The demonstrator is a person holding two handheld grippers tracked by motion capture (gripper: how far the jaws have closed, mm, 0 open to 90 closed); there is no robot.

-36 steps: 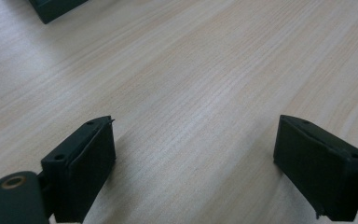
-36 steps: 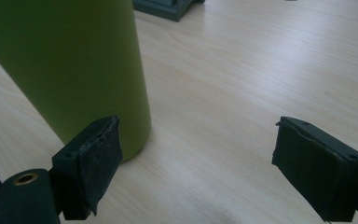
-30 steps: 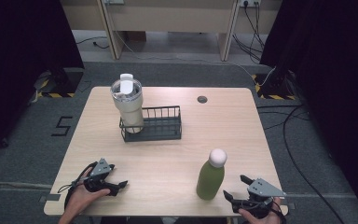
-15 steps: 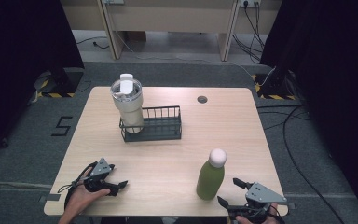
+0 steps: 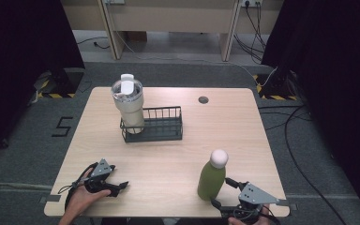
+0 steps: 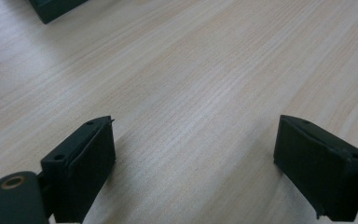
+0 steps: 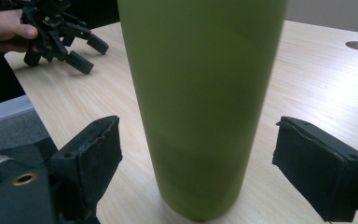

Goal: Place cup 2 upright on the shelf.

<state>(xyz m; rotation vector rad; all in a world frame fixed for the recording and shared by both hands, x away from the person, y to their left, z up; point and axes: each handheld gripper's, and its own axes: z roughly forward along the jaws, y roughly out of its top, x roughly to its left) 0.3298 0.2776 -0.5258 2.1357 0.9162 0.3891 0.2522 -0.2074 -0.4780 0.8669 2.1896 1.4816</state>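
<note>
Right gripper view puts the bottle dead ahead, upright, its long axis vertical, standing between the two spread jaws with table showing on both sides, so the pads aren't pressing yet. The right gripper sits low at the near edge, just right of the bottle's base, and it's clearly the nearer hand; my read is the next move is a level slide in and a squeeze on the lower body. That close view hides the bottle's pale cap, which the high view shows plainly. Well left of the bottle, the left gripper rests on the table, jaws wide, nothing but bare wood between them. Farther back from the bottle stands the basket with a tumbler in its left end.
</note>
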